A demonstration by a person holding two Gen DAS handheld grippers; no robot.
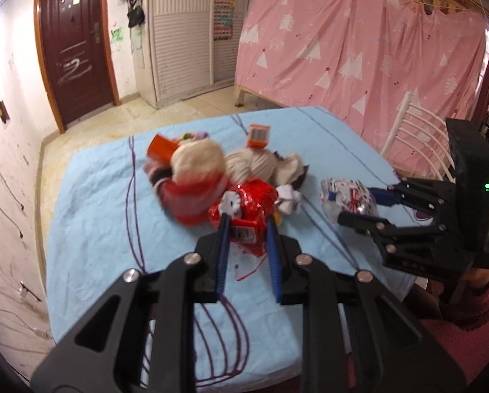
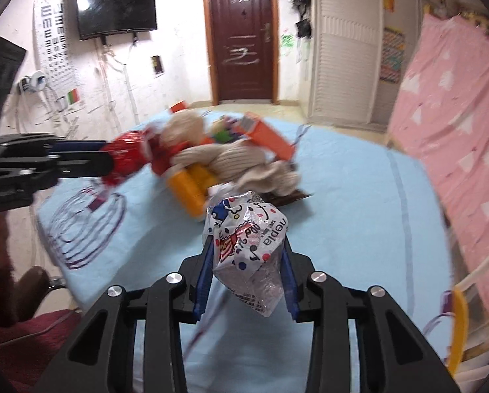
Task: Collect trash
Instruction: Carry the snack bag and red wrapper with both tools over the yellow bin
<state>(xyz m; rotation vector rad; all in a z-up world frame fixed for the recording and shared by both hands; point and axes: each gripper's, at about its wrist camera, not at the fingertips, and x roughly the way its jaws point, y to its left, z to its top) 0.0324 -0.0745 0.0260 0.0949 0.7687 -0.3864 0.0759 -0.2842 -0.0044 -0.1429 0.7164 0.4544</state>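
My left tongs (image 1: 246, 226) are clamped on the red wrapper (image 1: 244, 209), its crumpled bulk sticking out past the tips toward the pile. My right tongs (image 2: 246, 249) are pinched on the spotted wrapper (image 2: 247, 239), which hangs tail-down between the fingers. Both pieces look lifted just clear of the blue sheet (image 1: 97, 222), so each hand already has its trash. No bin shows in either view, so I cannot tell which way the drop lies. From the red wrapper, the spotted one is off to the right, well apart, so I judge the hands won't clash. Just beyond the red wrapper lies the pile: knitted clothes (image 1: 195, 163), an orange box (image 1: 259, 136), white crumpled paper (image 1: 288, 198), and a yellow cup (image 2: 187, 190). A white chair (image 1: 415, 137) stands past the right tongs, beside the pink curtain (image 1: 359, 42).
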